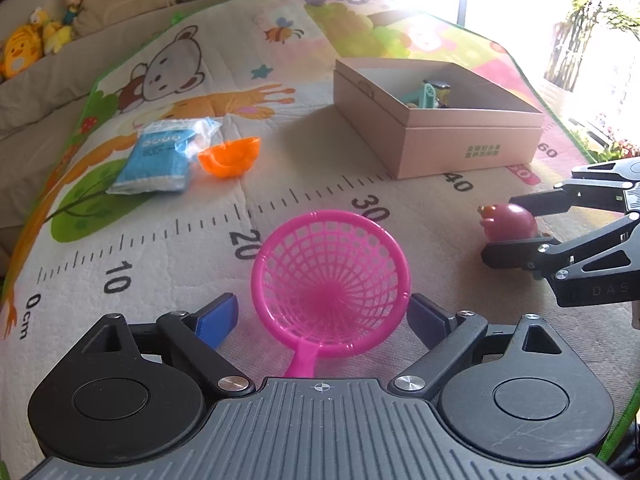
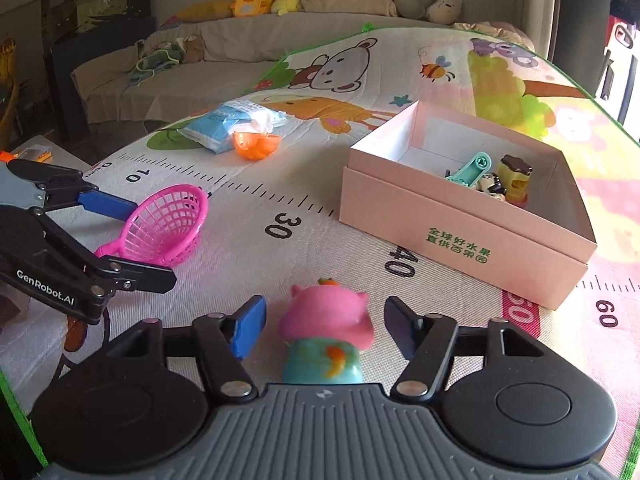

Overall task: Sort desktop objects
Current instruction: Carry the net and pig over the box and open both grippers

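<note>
Honestly, left view: left gripper (image 1: pixel 324 316) jaws wide open around the pink plastic mesh strainer (image 1: pixel 331 280) on the mat, w/ thin rim likely to skid; right view: right gripper (image 2: pixel 325 328) open astride the pink pig figurine (image 2: pixel 326 336), which could topple.

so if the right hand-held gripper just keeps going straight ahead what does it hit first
The pink pig toy, already between the open fingers of the right hand-held gripper. Beyond it, probably the pink box, though depth is unclear.
</note>
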`<move>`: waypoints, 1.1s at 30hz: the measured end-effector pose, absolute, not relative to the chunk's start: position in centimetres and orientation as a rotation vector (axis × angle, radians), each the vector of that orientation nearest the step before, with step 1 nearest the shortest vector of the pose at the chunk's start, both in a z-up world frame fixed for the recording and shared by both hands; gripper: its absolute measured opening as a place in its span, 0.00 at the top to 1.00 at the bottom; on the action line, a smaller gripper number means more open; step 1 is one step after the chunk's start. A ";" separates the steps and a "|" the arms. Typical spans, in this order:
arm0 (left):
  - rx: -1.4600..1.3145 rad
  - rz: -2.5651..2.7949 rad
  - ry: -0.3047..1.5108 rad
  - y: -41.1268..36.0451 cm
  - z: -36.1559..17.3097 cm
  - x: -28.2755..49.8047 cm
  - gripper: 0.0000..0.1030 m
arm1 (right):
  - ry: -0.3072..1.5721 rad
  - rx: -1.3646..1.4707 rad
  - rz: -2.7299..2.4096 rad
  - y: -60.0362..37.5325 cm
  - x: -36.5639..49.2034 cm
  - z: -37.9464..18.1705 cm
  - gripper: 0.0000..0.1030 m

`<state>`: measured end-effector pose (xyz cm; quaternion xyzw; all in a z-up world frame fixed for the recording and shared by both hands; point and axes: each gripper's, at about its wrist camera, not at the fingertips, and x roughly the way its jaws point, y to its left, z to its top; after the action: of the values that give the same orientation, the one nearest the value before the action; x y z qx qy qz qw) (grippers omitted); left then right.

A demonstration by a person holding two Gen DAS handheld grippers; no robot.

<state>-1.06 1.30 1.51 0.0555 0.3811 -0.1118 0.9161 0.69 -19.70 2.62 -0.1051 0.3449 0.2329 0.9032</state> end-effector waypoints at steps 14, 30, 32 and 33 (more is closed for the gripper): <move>0.178 -0.311 0.744 -0.7 4.2 -1.6 0.16 | 0.715 -0.241 0.455 -22.8 -2.5 4.8 0.55; -0.036 -0.384 0.632 -11.9 13.9 18.1 0.13 | 0.387 -0.059 0.222 -32.3 1.7 15.6 0.55; -0.064 -0.382 0.682 -11.8 12.4 19.9 0.08 | 0.407 -0.050 0.210 -32.9 2.8 14.9 0.55; -0.077 -0.379 0.696 -11.3 11.9 20.1 0.07 | 0.422 -0.039 0.203 -33.3 3.7 14.3 0.55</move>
<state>20.08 -11.35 11.92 -0.0377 0.3390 -0.1846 0.9217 3.67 -33.34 14.32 -0.0192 0.2090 0.1007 0.9725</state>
